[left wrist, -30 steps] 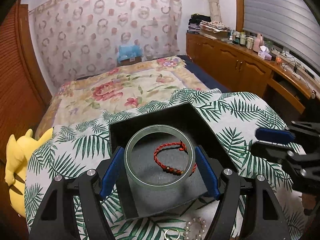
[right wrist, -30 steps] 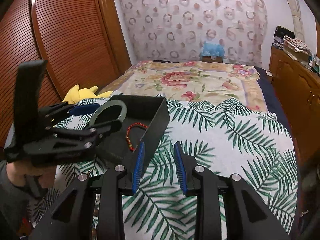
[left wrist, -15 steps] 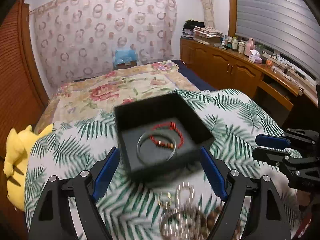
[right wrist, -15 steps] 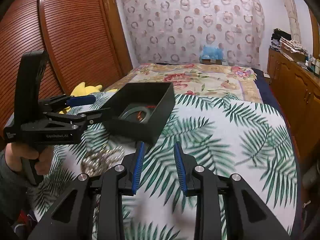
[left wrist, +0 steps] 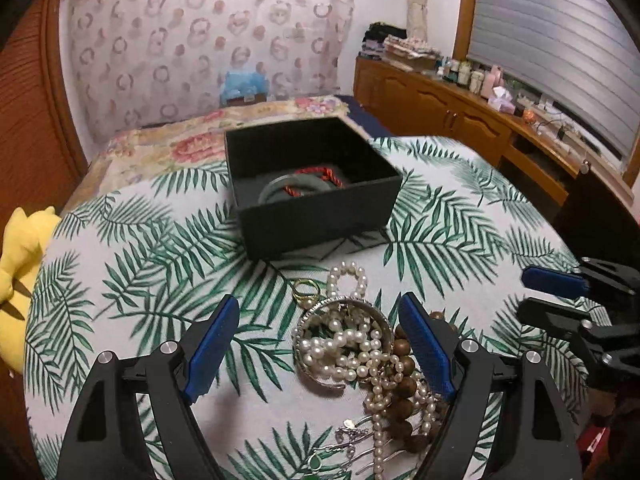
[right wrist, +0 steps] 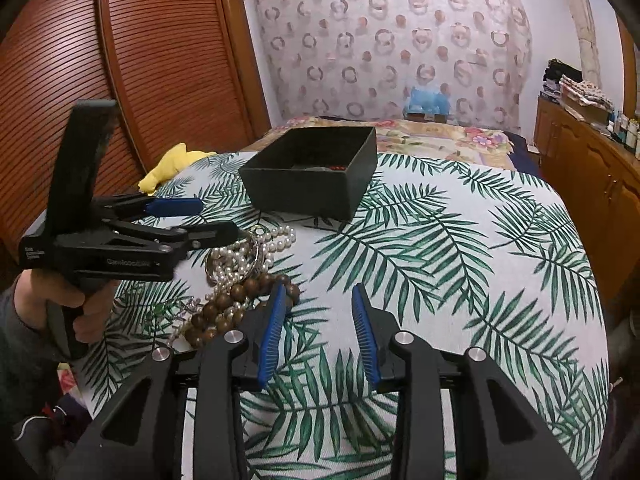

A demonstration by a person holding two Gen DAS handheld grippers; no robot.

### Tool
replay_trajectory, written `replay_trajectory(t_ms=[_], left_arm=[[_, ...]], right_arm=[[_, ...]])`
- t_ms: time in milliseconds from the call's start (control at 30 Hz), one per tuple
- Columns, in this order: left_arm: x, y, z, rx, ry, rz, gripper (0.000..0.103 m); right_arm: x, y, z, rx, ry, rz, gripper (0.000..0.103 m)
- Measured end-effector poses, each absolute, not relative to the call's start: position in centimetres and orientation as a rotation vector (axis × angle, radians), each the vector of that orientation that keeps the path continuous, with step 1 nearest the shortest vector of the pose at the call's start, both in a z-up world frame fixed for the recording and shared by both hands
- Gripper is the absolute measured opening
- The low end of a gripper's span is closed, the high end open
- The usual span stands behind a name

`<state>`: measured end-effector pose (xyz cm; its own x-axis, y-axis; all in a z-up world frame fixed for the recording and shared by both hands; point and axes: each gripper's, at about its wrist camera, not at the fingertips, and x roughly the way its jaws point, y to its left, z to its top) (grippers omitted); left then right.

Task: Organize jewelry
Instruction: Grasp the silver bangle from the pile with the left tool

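From my left gripper (left wrist: 320, 332) I look down on a tangle of jewelry on the palm-leaf cloth (left wrist: 460, 216) that covers the bed. Its jaws are spread wide and hold nothing, and the pile sits between and just beyond the 2 blue pads (left wrist: 212, 344). In that pile I can pick out a silver bangle (left wrist: 308, 322), a pearl strand (left wrist: 348, 344) heaped inside and over it, a string of brown wooden beads (left wrist: 404, 396) against the right pad, and a small gold ring (left wrist: 306, 290) at the far edge. Lower down there are silver pieces with a green stone, too small for me to sort out.

Beyond the pile, apart from it, stands the open black box (left wrist: 316, 216). Inside it lies a pale green bangle (left wrist: 280, 186) with a red cord bracelet (left wrist: 316, 178) draped across it.

My right gripper (right wrist: 318, 330) hangs over bare cloth, jaws parted and gripping nothing, with the wooden beads just beside its left pad. In its view the left gripper is held above the pile by a hand (right wrist: 72, 304), and the box stands further back on the cloth. A yellow plush toy (right wrist: 176, 164) lies at the left edge of the bed beside the wooden wardrobe doors (right wrist: 120, 60). A low wooden cabinet (left wrist: 452, 114) lined with bottles runs along the right wall.
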<state>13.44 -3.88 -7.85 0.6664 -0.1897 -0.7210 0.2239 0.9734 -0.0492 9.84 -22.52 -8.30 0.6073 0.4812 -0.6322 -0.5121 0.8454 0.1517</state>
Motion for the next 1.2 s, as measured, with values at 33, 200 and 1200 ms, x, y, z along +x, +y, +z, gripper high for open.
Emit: replay_trajectory(t_ms=[33, 200, 1200], left_arm=[[13.6, -4.1, -8.0, 0.046, 0.815, -0.232, 0.079], [14.4, -5.2, -9.3, 0.062, 0.858, -0.226, 0.078], [14.1, -2.7, -6.4, 0.004, 0.742, -0.191, 0.056]], right_arm=[[9.7, -22.5, -8.3, -0.045, 0.716, 0.575, 0.037], [9.5, -22.6, -8.1, -0.039, 0.712, 0.578, 0.038], [9.8, -22.1, -8.2, -0.050, 0.723, 0.587, 0.038]])
